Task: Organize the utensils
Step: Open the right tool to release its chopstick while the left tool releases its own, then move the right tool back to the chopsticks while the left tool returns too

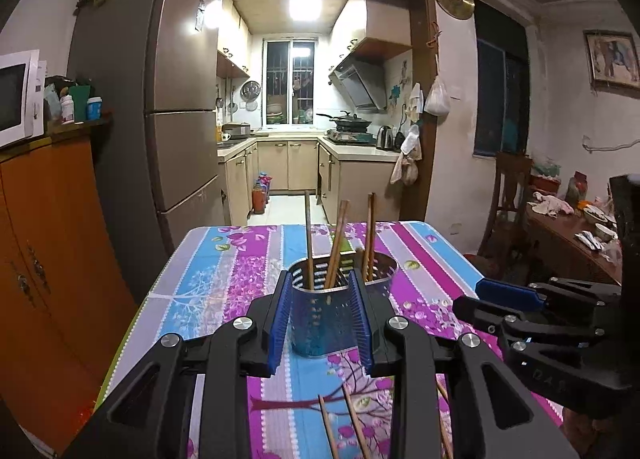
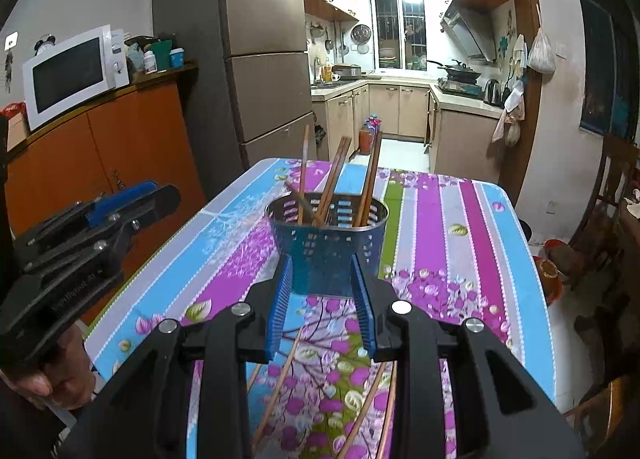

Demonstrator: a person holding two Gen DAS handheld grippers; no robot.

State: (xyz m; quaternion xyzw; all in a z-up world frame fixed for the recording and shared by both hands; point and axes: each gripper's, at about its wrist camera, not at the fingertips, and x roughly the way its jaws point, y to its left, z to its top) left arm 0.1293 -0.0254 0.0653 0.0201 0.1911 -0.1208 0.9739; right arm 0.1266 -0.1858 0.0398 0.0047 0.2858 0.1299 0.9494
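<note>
The perforated metal utensil holder (image 1: 340, 299) is standing upright in the middle of the frame on the surface (image 1: 224, 271), and I am bracketing it with my left gripper (image 1: 322, 319), whose blue pads are sitting at its two sides; whether they are pressing the wall or just beside it I cannot tell, but I judge I am steadying it so it does not tip while being filled. Inside, several wooden chopsticks (image 1: 338, 243) are leaning at different angles against the rim. More loose chopsticks (image 2: 280, 375) are lying flat at the bottom of the frame, waiting to be collected. My right gripper (image 2: 324, 299) is hovering just short of the holder, parted wide and carrying nothing.
</note>
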